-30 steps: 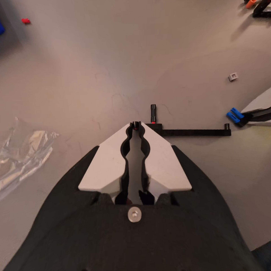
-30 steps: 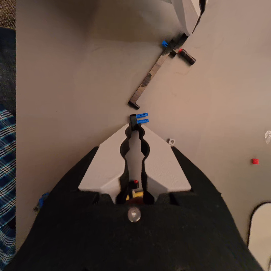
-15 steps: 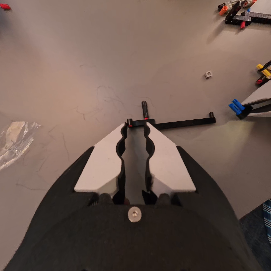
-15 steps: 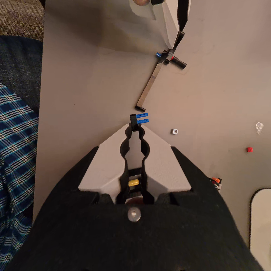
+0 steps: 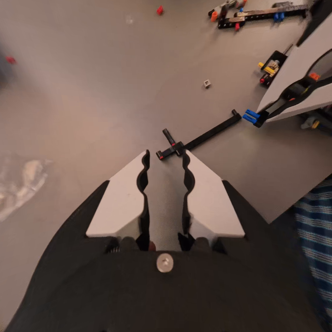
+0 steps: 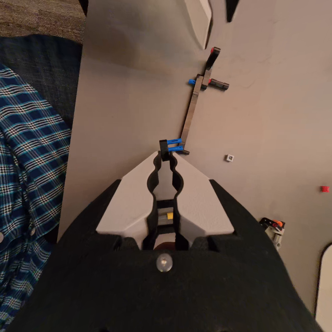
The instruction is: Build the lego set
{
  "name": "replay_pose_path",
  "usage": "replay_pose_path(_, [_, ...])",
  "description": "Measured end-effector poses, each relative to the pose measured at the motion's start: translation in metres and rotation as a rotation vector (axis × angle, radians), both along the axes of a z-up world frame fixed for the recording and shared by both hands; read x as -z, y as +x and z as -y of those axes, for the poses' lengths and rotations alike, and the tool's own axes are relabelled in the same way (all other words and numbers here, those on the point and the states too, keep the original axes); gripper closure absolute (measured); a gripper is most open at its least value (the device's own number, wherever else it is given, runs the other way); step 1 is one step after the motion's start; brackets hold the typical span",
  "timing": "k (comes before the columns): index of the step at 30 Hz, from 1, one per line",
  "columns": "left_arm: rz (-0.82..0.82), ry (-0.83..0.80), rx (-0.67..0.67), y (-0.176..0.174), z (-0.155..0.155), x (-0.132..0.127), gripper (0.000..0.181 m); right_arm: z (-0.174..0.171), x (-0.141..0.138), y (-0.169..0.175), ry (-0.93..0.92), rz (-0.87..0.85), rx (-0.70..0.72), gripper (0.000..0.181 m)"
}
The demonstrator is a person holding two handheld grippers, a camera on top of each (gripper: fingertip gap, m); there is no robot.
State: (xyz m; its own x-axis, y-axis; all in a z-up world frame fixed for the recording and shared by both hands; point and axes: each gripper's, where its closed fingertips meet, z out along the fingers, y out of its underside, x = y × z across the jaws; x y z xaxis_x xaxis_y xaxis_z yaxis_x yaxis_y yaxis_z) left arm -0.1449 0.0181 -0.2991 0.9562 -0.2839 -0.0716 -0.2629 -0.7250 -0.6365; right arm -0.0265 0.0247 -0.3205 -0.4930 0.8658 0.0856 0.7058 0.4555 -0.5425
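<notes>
A long black beam assembly (image 5: 206,134) with red pins and a short black axle lies on the grey table; it also shows in the right wrist view (image 6: 192,109). My left gripper (image 5: 166,153) is open and empty, its tips just short of the assembly's near end. My right gripper (image 6: 164,155) is shut on a small black connector with two blue pins (image 6: 171,145). The pins point at the beam's far end and stand close to it. The same connector shows in the left wrist view (image 5: 252,117).
A larger black and grey build (image 5: 251,15) lies at the far right. A yellow and black part (image 5: 269,66), a small grey piece (image 5: 207,83), red pieces (image 5: 159,9) and a clear plastic bag (image 5: 21,181) lie around. A plaid sleeve (image 6: 27,143) sits past the table edge.
My left gripper opened, let go of the assembly's end and pulled back. The assembly now lies on the table. My right gripper brought the blue-pin connector up to the beam's other end.
</notes>
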Motion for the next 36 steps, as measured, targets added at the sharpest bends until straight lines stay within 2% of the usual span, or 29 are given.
replay_pose_path(1, [-0.05, 0.028, 0.052, 0.004, -0.002, -0.006, 0.143, 0.002, 0.0, 0.002, -0.006, 0.006, -0.004, 0.175])
replay_pose_path(4, [-0.137, 0.074, 0.238, 0.029, -0.009, -0.014, 0.147, 0.004, 0.005, 0.006, -0.006, 0.032, 0.0, 0.175])
replay_pose_path(7, [-0.19, 0.02, 0.389, 0.049, -0.013, 0.0, 0.15, 0.006, 0.01, 0.007, -0.017, 0.055, 0.0, 0.175])
replay_pose_path(11, [-0.193, -0.057, 0.507, 0.062, -0.018, 0.025, 0.159, 0.006, 0.014, 0.006, -0.04, 0.065, 0.011, 0.175])
replay_pose_path(16, [-0.181, -0.14, 0.537, 0.065, -0.015, 0.04, 0.172, 0.006, 0.016, 0.004, -0.031, 0.066, 0.016, 0.176])
replay_pose_path(20, [-0.176, -0.15, 0.524, 0.068, -0.013, 0.043, 0.174, 0.005, 0.017, 0.002, -0.022, 0.068, 0.014, 0.175])
replay_pose_path(30, [-0.154, -0.153, 0.495, 0.074, -0.011, 0.045, 0.175, 0.0, 0.016, 0.001, -0.002, 0.061, 0.007, 0.175])
replay_pose_path(36, [-0.113, -0.138, 0.503, 0.076, -0.008, 0.044, 0.169, -0.004, 0.017, -0.001, 0.01, 0.045, -0.016, 0.175])
